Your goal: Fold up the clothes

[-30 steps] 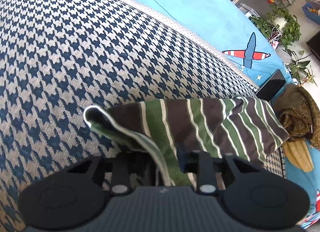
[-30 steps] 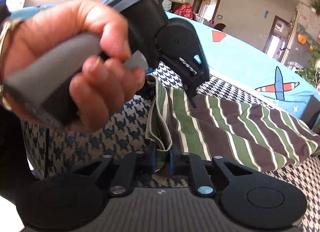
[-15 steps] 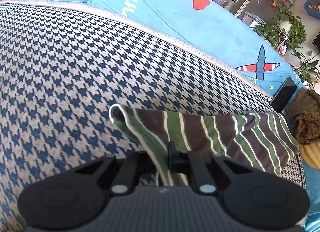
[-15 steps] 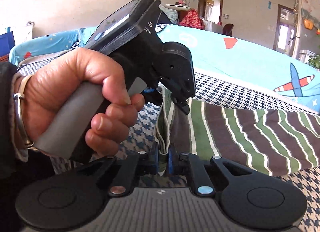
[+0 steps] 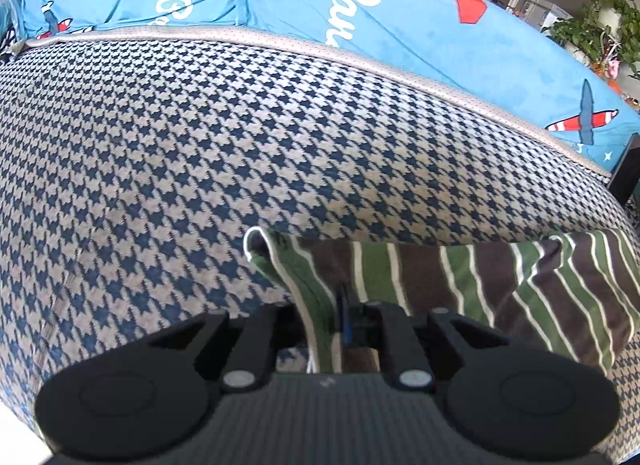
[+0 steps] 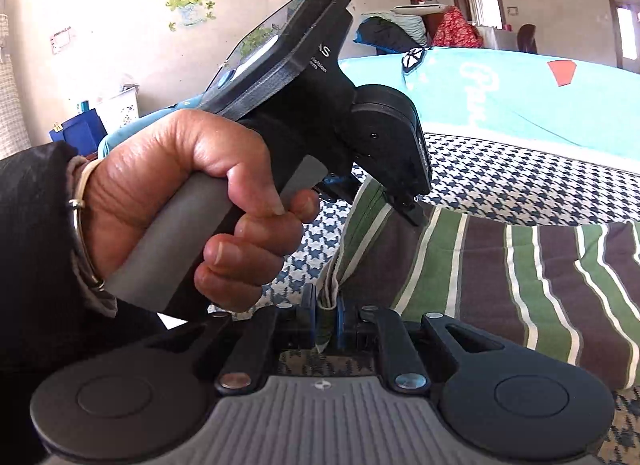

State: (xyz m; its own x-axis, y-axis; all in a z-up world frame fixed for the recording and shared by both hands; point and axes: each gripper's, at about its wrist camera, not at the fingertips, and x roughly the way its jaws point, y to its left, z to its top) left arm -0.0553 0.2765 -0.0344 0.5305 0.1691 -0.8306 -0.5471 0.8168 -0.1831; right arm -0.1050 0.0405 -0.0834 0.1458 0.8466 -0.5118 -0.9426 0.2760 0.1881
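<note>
At the left, the person's hand [image 6: 192, 201] gripped the handle of the left tool [image 5: 340, 319], whose jaws were closed down to the cloth's thickness on the bunched near edge of the striped garment [image 5: 500, 285]. Just beside it, the right tool [image 6: 326, 315] was likewise pinched shut on a gathered hem of the same garment, so both tools held one edge, close together. The garment's held edge stood lifted off the houndstooth cushion [image 5: 240, 145], while the rest trailed away to the right and lay on the cushion, with the blue printed cover [image 5: 400, 25] behind. Judged from this, the step in hand was a fold being carried, with the gripped edge raised over the resting body of the cloth. The next move would call for both tools to travel together and level across the garment, keeping the edge taut and square, then to lower it onto the far part before letting go.
</note>
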